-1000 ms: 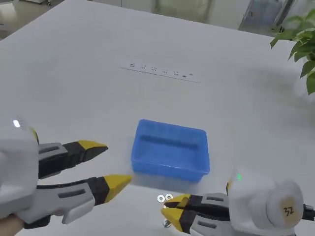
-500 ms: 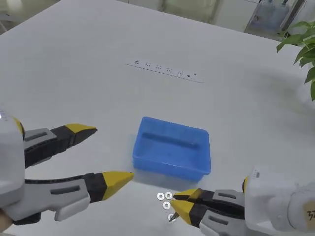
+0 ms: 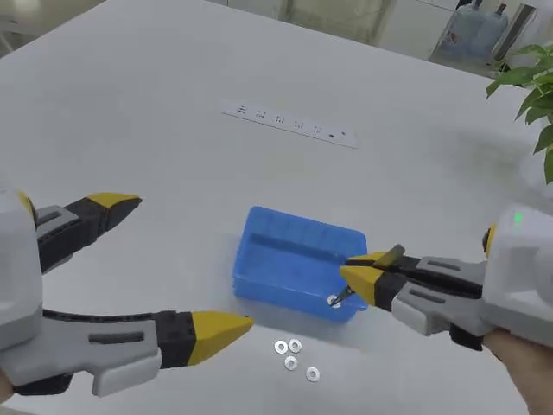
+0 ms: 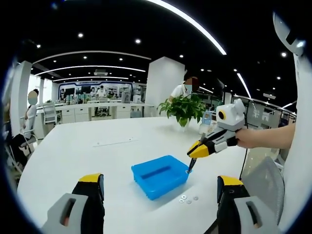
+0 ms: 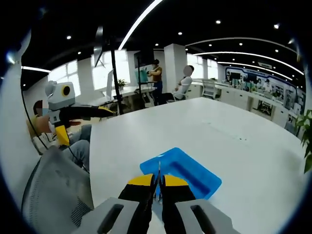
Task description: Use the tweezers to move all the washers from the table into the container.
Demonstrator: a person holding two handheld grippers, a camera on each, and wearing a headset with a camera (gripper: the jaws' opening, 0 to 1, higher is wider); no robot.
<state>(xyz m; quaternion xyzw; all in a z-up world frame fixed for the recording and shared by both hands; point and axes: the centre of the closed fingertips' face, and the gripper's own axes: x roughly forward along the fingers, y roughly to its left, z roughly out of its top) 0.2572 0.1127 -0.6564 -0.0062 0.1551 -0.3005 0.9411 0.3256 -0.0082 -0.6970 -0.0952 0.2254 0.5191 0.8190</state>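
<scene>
A blue container (image 3: 294, 251) stands on the white table, also seen in the left gripper view (image 4: 155, 174) and the right gripper view (image 5: 187, 171). My right gripper (image 3: 356, 277) is shut on thin tweezers (image 5: 159, 176). A small silver washer (image 3: 333, 300) sits at the tweezers' tip, over the container's near right corner. Several more washers (image 3: 293, 356) lie on the table just in front of the container, and show in the left gripper view (image 4: 187, 199). My left gripper (image 3: 177, 264) hangs wide open left of the container, holding nothing.
A flat strip of sockets (image 3: 289, 124) lies further back on the table. Green plant leaves (image 3: 529, 86) reach in at the far right. Bare table (image 3: 138, 130) stretches to the left and behind the container. People and desks fill the room beyond.
My right gripper has risen from the washers on the table and moved back to the container's near right corner, with a washer in the tweezers. The left gripper has drifted slightly left.
</scene>
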